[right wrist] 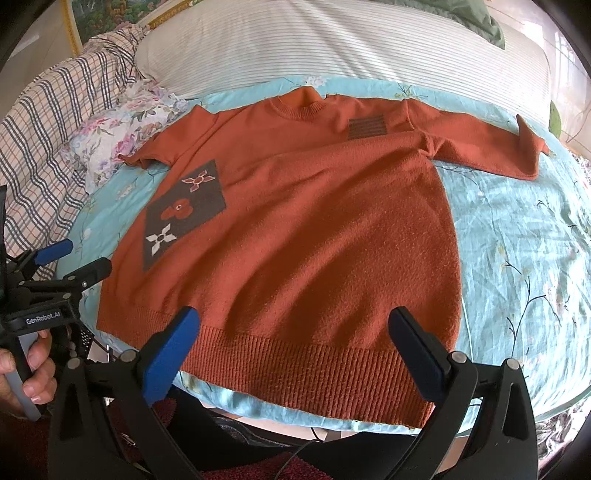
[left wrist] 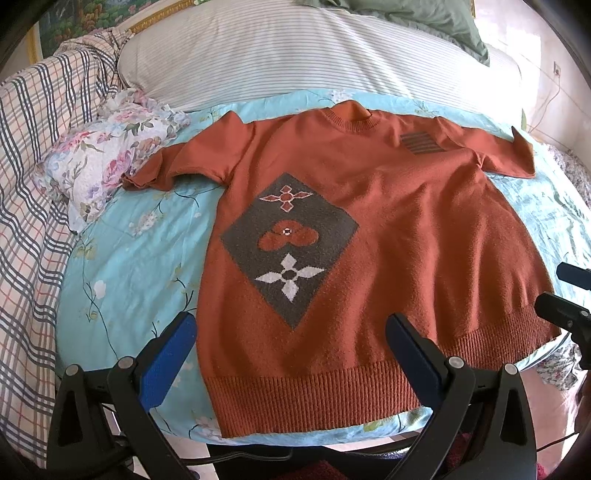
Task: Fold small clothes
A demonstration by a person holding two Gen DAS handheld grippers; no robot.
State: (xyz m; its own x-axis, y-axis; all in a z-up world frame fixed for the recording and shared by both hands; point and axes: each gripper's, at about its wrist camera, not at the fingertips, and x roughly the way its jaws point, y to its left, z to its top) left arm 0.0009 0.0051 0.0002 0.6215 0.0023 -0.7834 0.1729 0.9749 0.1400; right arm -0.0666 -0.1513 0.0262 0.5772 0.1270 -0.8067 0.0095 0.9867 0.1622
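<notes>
An orange knitted sweater (left wrist: pixel 388 229) lies flat and face up on a light blue floral sheet (left wrist: pixel 129 236), sleeves spread, ribbed hem nearest me. It has a grey diamond patch with flower shapes (left wrist: pixel 288 243) and a small striped patch near the collar. It also shows in the right wrist view (right wrist: pixel 314 229). My left gripper (left wrist: pixel 291 325) is open and empty, hovering above the hem's left half. My right gripper (right wrist: pixel 295 321) is open and empty above the hem's right half. The left gripper also shows at the left edge of the right wrist view (right wrist: pixel 79 256).
A crumpled floral cloth (left wrist: pixel 107 155) lies by the left sleeve. A plaid blanket (left wrist: pixel 33 184) is bunched at far left. A striped quilt (left wrist: pixel 295 55) and green cover (left wrist: pixel 424 22) lie behind the sweater. The bed's front edge is just below the hem.
</notes>
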